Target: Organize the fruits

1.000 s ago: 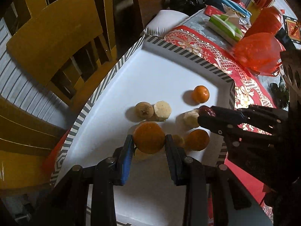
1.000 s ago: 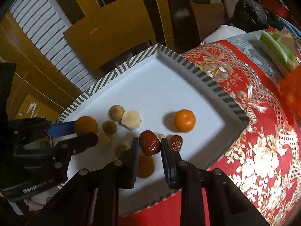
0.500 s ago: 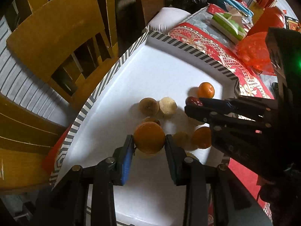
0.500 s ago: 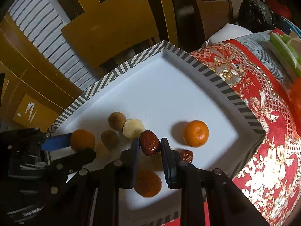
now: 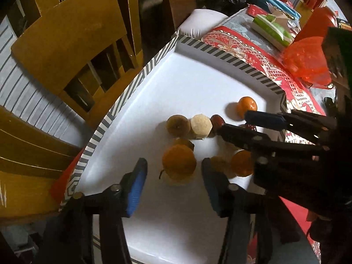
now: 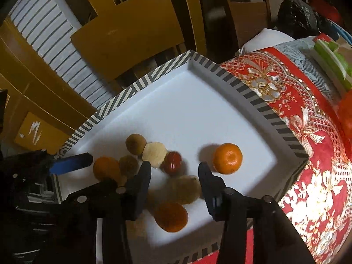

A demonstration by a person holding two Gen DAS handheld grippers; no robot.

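Most of the fruit already sits on the white tray [image 6: 220, 110], bunched toward its near left side. The left gripper [image 5: 173, 173] is opening, pads clear of the orange [image 5: 179, 161] between them. The right gripper [image 6: 175, 172] is opening too, pads off the red date [image 6: 172, 161], which lies beside a pale peeled fruit [image 6: 154, 154]. One tangerine [image 6: 227, 158] sits apart to the right (perhaps still to be grouped). The tray rests on a red patterned tablecloth [image 6: 297, 143], with wooden chairs [image 6: 132, 33] at the far side.
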